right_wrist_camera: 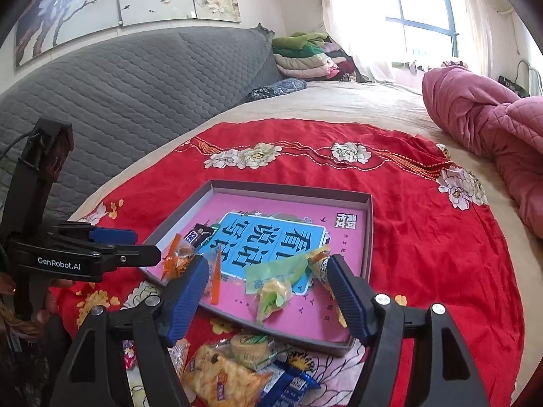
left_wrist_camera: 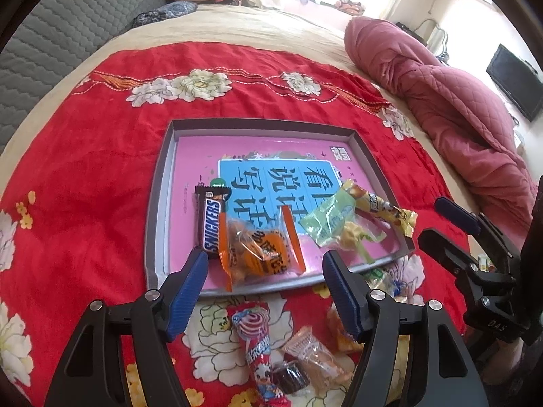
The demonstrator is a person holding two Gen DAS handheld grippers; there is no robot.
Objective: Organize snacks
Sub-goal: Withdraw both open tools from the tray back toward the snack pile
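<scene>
We see a grey tray (left_wrist_camera: 159,203) with pink liner flat on the red blanket. Inside: a Snickers bar (left_wrist_camera: 211,225) at left, an orange-edged clear pack (left_wrist_camera: 259,251) touching it, a green wrapper (left_wrist_camera: 327,220) and a yellow packet (left_wrist_camera: 383,208) at right. Outside the near rim: a red cone wrapper (left_wrist_camera: 256,342), a cracker bag (right_wrist_camera: 224,376), a blue packet (right_wrist_camera: 288,385).

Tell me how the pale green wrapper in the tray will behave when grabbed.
The pale green wrapper looks crinkled and thin, so probably floppy and light. Its glossy film may slip. The yellowish lump at its near end likely makes it dangle unevenly.
</scene>
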